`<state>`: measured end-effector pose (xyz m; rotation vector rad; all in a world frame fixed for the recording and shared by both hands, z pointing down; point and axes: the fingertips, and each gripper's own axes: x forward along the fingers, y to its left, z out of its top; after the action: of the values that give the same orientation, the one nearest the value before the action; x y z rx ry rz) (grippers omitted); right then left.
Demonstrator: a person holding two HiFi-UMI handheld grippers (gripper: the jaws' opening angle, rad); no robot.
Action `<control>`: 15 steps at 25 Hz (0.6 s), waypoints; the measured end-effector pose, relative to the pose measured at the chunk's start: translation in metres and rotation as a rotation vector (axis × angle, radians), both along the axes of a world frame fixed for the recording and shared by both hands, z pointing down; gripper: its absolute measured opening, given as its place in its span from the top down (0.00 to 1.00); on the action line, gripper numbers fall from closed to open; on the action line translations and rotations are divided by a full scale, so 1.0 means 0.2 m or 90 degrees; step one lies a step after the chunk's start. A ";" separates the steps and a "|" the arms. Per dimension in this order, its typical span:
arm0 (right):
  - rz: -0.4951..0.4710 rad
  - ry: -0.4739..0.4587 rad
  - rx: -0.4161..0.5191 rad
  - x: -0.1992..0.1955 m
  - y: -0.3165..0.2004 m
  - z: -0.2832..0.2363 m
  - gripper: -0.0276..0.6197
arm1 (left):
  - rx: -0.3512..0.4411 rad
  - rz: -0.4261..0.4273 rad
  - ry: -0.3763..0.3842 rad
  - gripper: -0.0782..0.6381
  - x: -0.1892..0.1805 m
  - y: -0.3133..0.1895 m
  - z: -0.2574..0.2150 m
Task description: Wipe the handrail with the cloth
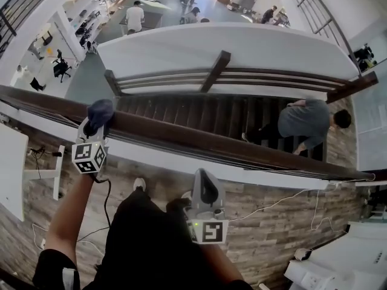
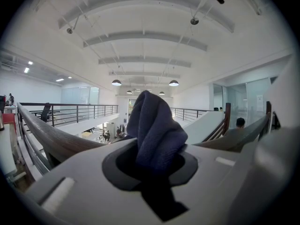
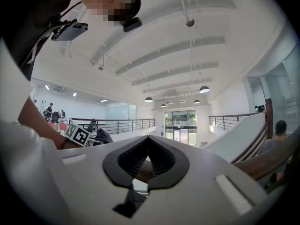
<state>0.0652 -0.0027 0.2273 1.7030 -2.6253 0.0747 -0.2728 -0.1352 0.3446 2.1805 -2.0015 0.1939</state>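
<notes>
**Ok: L has cloth at the rail, R idle**

Head view: handrail [image 1: 242, 147] is dark wood. Its long axis is a diagonal from upper left down to lower right, crossing in front of the person.

Left gripper [image 1: 95, 127] is at the rail's left stretch, pointing away from the person and roughly square to the rail. Its jaws are clamped on the cloth [image 1: 100, 112].

The cloth is dark blue and bunched. In the left gripper view it sticks up out of the jaws as one tall wad, long axis in line with the jaws. From the head view the wad sits over the top of the rail. It looks like contact, but I can't confirm.

Right gripper [image 1: 204, 177] is further right, on the near side of the rail. Its tips point at the rail and are close to it, not on it. In the right gripper view the jaws meet at the tips with nothing held. Brown rail wood shows through the gap behind them.

The two grippers are well apart along the rail.

Past the rail, stairs [image 1: 199, 110] go down, with a person [image 1: 305, 122] on them at right. A black cable [image 1: 107, 198] hangs from the L gripper over the plank floor [image 1: 272, 222].
</notes>
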 end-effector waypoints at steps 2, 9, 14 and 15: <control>-0.003 -0.002 0.000 0.02 0.00 0.00 0.95 | 0.000 0.003 -0.003 0.79 0.04 0.01 0.00; -0.002 0.001 0.001 0.14 -0.03 0.01 0.95 | -0.008 0.011 -0.011 0.79 0.17 0.01 0.00; -0.025 -0.003 0.003 0.24 0.00 -0.02 0.95 | -0.005 0.011 -0.038 0.79 0.28 0.02 -0.01; -0.029 -0.008 0.001 0.26 0.01 -0.03 0.95 | -0.007 0.009 -0.039 0.79 0.29 0.01 -0.02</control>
<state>0.1178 -0.0011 0.2215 1.6480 -2.6725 0.0822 -0.2140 -0.1332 0.3411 2.2077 -2.0132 0.2765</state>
